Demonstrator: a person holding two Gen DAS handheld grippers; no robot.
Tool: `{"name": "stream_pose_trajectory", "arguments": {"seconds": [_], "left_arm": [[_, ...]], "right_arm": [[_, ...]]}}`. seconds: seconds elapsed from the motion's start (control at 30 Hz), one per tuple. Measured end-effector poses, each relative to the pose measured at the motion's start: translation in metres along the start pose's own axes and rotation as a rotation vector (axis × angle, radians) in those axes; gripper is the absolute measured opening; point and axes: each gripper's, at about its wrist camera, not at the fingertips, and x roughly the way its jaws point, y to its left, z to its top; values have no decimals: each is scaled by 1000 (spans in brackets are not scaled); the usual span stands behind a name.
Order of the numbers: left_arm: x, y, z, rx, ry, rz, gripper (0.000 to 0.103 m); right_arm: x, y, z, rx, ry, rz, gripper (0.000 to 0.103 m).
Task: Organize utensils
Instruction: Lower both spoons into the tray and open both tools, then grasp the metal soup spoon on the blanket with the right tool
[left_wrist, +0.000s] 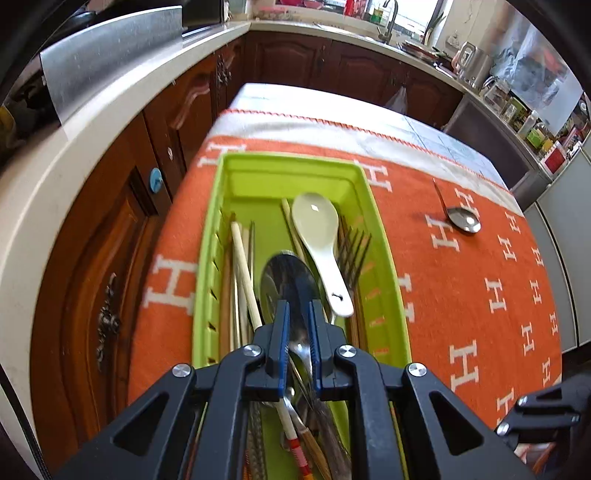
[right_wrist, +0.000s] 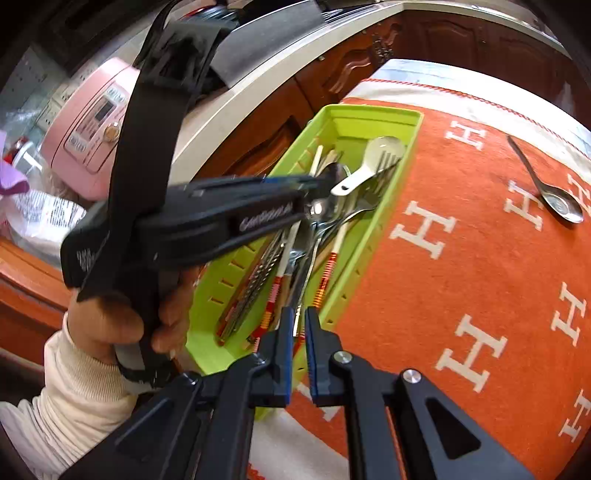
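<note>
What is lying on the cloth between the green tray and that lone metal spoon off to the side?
Nothing: only bare orange cloth with white H letters separates the lime-green plastic utensil tray from the lone steel spoon. Both wrist views show it.

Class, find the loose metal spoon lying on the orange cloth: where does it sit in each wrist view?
Left wrist: loose metal spoon on the orange cloth, right of centre, bowl nearest.
Right wrist: spoon at the right edge, handle pointing away.
Shared landmark: green utensil tray, left of the spoon in both.

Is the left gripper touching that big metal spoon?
Touching. The left wrist view shows the left gripper shut on the metal spoon over the green tray.
</note>
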Motion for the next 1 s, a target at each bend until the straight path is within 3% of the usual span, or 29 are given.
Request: {"name": "stream_pose_trajectory", "arguments": {"seconds": [0.27,0.43,0.6,0.7,0.77,0.83,1.0], "left_arm": [[-14,-13,-9,-13,15,-26,8],[-38,-42,2,35,-32,-76,13],[-39,-74,8,75,-27,-116,19],[-31,-88,10,73,-8,-137,25],[-27,-94,11,65,-1,-141,42],[-22,-100,13,58,-5,-131,50],[-13,-108,19,40,-17,-126,63]], "right_arm": [[-20,-33,-3,83,-67,-32,8],[-33,-63,-6,148,-110,-70,8],[-48,-92,-7,207,-159,-97,8],[-58,-114,-7,258,-195,-112,9],[-65,-133,-8,306,-225,-124,13],[-71,-147,-9,346,-250,-133,19],[-79,-194,-4,469,-315,-156,22]]}}
